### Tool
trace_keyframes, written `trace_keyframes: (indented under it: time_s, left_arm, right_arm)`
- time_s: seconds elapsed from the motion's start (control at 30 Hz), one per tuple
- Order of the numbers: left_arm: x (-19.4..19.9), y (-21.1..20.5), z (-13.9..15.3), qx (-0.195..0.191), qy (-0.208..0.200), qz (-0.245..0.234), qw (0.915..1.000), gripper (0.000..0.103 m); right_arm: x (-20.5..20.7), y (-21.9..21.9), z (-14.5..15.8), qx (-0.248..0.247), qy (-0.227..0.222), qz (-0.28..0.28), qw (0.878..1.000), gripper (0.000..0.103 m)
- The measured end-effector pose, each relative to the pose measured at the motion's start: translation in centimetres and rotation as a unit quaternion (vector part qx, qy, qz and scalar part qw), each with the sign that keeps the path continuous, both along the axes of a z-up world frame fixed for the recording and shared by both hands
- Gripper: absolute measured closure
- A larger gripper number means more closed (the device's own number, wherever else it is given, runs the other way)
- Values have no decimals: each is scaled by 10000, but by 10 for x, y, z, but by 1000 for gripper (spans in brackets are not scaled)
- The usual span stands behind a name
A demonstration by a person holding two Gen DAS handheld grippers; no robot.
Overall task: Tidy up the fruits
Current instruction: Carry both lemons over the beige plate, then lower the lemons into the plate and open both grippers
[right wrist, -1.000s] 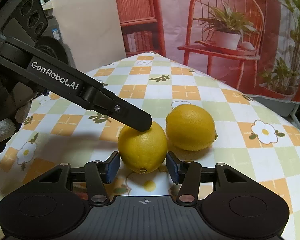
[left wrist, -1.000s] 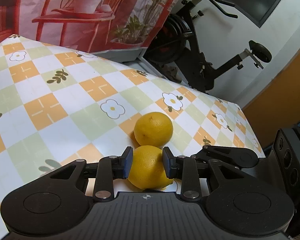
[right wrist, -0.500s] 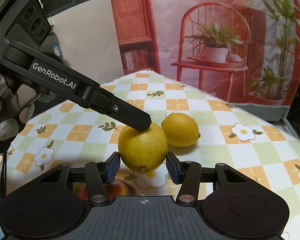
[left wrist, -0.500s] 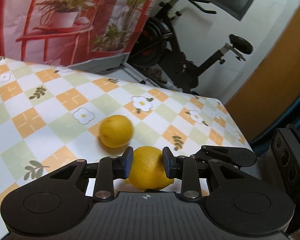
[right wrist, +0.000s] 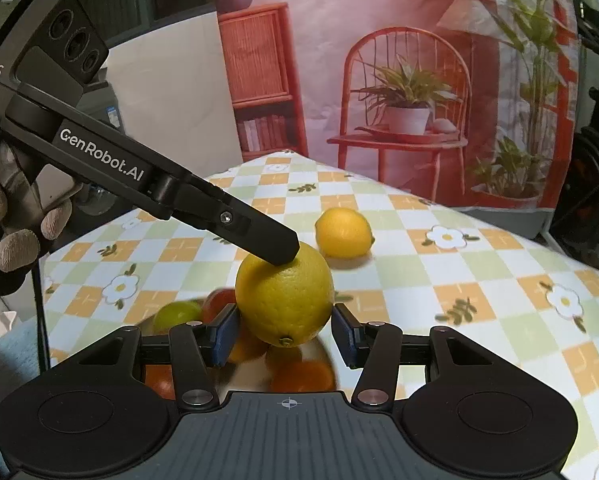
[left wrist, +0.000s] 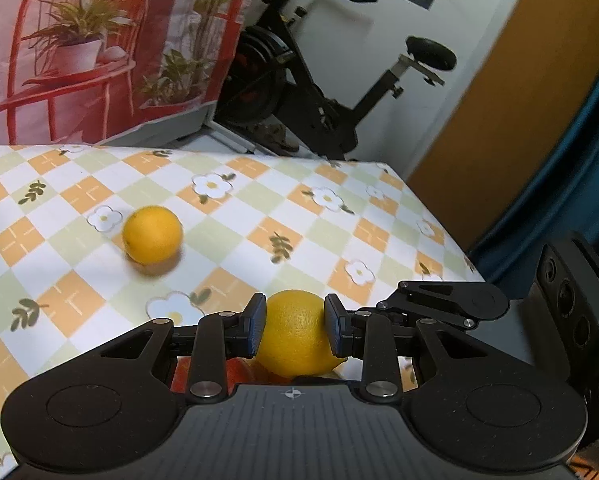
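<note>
One yellow lemon [left wrist: 295, 340] hangs above the checked tablecloth [left wrist: 339, 200], and both grippers grip it. My left gripper [left wrist: 295, 320] is shut on its sides. In the right wrist view the same lemon [right wrist: 283, 296] sits between the pads of my right gripper [right wrist: 285, 332], which press on it, while the left gripper's upper finger [right wrist: 267, 236] bears on its top. The right gripper's finger [left wrist: 439, 300] comes in from the right in the left wrist view. A second lemon [left wrist: 152, 234] [right wrist: 343, 232] lies alone on the cloth farther off.
Under the held lemon lies a blurred heap of fruit: a green lime [right wrist: 175, 316] and orange-red fruits [right wrist: 303, 376]. A gloved hand [right wrist: 3, 220] holds the left gripper. The table's edge [left wrist: 439, 216] is at the right, with an exercise bike [left wrist: 319, 92] beyond it.
Both grippers have pulled back and risen together with the lemon. The second lemon has stayed on the cloth and now lies farther away. The fruit heap has come into view below.
</note>
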State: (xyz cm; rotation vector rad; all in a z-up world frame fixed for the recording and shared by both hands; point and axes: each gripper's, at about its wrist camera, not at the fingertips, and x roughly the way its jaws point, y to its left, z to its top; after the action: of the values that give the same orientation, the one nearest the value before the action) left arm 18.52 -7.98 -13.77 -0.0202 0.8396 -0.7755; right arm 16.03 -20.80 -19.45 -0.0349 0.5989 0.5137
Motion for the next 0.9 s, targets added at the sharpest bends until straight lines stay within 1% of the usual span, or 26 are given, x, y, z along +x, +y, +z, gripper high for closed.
trace_keyframes:
  time_s: [0.2,0.4,0.5,0.57,0.7,0.73,0.9]
  left_arm:
    - [-14,4,-5,150,94,-33,9998,69]
    - [-18,4,-12,282,187,2,9994,70]
    - [-18,3,-15,303,242,4,9992,70]
    - [-18,3,-16,245,296,-4,9993,70]
    - [-19,4,-15,195,227,53,9995,70]
    - [-18,5,-14,176,211,80,9996,70]
    - [-15,10,-9,130,65,296,9995,70]
  right_arm:
    - [-19,6,-6,-55,59,44,10000,56]
    - [-24,15,-15,-186,129,52,9997,56]
    - [-24,18,-18,-301,152,55,9994,56]
    - [-23,19,-20,-371,196,78,9991,56]
    - [-24,18,-19,-379,114,78,9992,55]
    - [-23,18,-18,-393,117,76,9991,53]
    - [-23,17,-18,-418,84,68,9991,52]
